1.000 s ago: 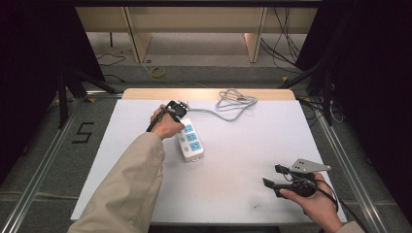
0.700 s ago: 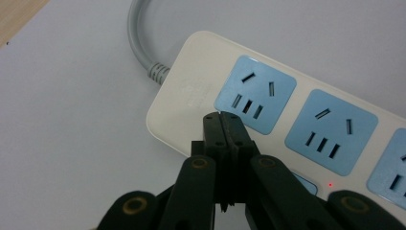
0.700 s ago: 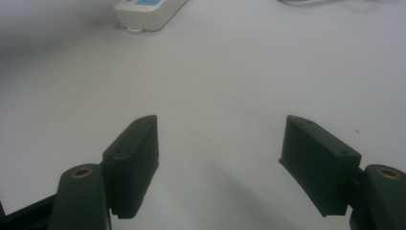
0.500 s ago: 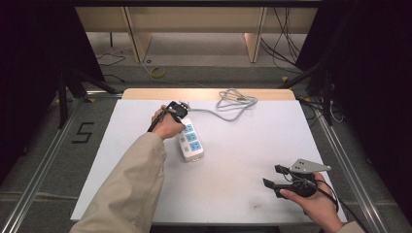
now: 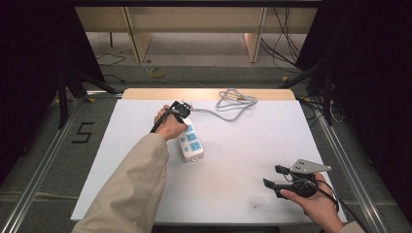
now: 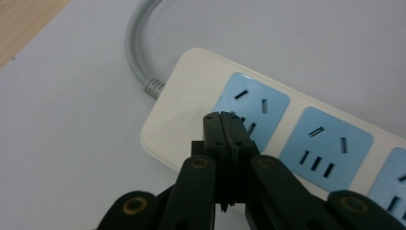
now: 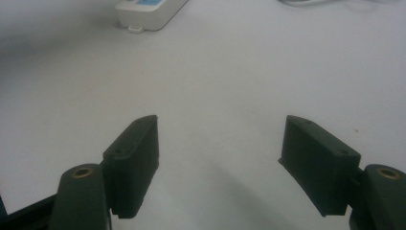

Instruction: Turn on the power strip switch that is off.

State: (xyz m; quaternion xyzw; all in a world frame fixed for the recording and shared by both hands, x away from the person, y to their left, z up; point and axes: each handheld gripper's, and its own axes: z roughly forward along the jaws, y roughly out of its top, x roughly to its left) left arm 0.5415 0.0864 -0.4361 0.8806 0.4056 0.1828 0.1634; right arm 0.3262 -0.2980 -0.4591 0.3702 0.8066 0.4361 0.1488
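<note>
A white power strip (image 5: 192, 144) with blue sockets lies left of the middle of the white table (image 5: 252, 145). Its grey cable (image 5: 234, 100) runs back to a loose coil at the far edge. My left gripper (image 5: 185, 112) is shut with nothing between its jaws, and its tips hover over the cable end of the strip. In the left gripper view the closed tips (image 6: 223, 118) sit over the first blue socket of the strip (image 6: 184, 103), near where the cable (image 6: 136, 52) enters. My right gripper (image 5: 272, 175) rests open at the near right, pointing left. Its jaws (image 7: 220, 139) stand wide apart above bare table.
A strip of bare wood (image 5: 145, 93) runs along the table's far edge. Metal rails (image 5: 340, 150) flank the table. A black "5" (image 5: 83, 132) is marked on the floor at the left, and loose cables lie on the floor behind.
</note>
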